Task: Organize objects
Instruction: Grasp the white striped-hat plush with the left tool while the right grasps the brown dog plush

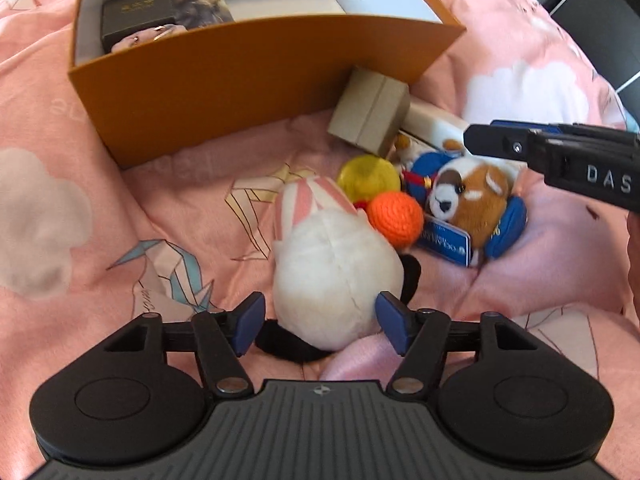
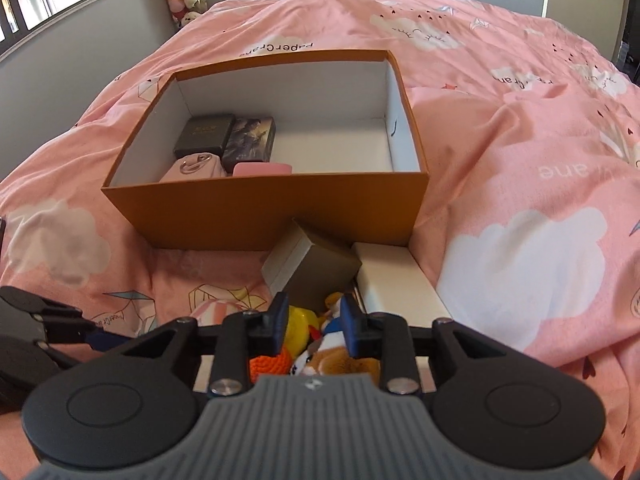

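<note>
Your workspace is a bed [image 2: 520,128] under a pink duvet printed with clouds and paper cranes. On it sits an open orange box [image 2: 264,212] with white inner walls; against its left end lie a dark grey case [image 2: 204,134], a dark picture box [image 2: 250,142], a pale pink pouch [image 2: 192,168] and a pink flat item [image 2: 262,169], and the right part of its floor is bare. Just in front of the box's near wall a long white box [image 2: 394,284] lies on the duvet with a small khaki box [image 1: 370,114] tilted beside it. Nearer you, loose toys crowd together: a white plush with pink-striped ears [image 1: 334,272], a brown-and-white plush dog in blue [image 1: 468,200], a yellow round toy [image 1: 366,178] and an orange knitted ball [image 1: 394,214] touching the plush's side. Your left gripper [image 1: 320,324] points steeply down with its jaws released and spread wide, one blue pad on either side of the white plush's body, neither one pressing in. Your right gripper [image 2: 314,326] hangs over the toy heap with its jaws standing narrowly apart above the yellow toy and the dog; nothing is grasped between them. In the left wrist view it reaches in from the right edge above the dog.
</note>
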Motion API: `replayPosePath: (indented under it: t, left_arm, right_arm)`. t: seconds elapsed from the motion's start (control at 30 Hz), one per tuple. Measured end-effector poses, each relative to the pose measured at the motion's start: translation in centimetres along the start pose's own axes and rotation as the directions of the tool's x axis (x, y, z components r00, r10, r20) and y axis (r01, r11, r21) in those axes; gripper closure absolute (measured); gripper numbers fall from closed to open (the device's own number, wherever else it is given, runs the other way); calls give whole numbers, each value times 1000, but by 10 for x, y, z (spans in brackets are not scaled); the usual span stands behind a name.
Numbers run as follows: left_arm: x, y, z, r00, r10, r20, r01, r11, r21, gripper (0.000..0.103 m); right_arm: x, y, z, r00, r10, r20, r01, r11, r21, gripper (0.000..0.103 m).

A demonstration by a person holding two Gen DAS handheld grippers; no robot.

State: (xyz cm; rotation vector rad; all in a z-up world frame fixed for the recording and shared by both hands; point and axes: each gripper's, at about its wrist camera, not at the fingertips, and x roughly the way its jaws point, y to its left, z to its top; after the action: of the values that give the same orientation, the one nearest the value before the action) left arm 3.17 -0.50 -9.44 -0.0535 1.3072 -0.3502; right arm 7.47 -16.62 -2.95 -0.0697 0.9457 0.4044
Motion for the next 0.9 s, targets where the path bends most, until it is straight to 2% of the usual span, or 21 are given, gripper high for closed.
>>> replayPosePath:
  t: [0.17,0.33,0.47,0.6,0.73,0.77,0.83,0.9]
  left_arm:
    - [11,-7,-2,998,-5,-56,6,1000,28,23]
    - [20,-13,-1,997,34,-65,-31,998,49,22]
    - [14,-11,-3,998,32,-46,-30,999,40,35]
    - [-2,-7,-2,1000,23,1,-23,999,29,41]
    - [-20,-3,1,999,6,48,-7,1000,5,54]
    - [-24,-2,2,998,6,58,-6,1000,4,67]
    - [-34,0,3,998,5,67,-5,1000,0,100]
    - [-44,1,11,996,6,87,-7,1000,6,103]
  right_arm:
    - [2,-5,-3,1000,-3,-20,3,1000,19,73]
    - [3,-8,-6,999,-12,-31,13,1000,23,72]
    - [0,-12,-7,999,-25,-31,26,999,24,72]
    - [-2,-16,-8,999,-36,-31,37,999,25,72]
    - [-1,-16,-6,999,-40,-29,40,999,19,72]
    - [-1,-16,-6,999,-39,-28,39,999,13,72]
    - [-1,-14,-5,999,-35,-26,35,999,2,72]
    - [0,-13,-4,999,-35,-27,35,999,-6,72]
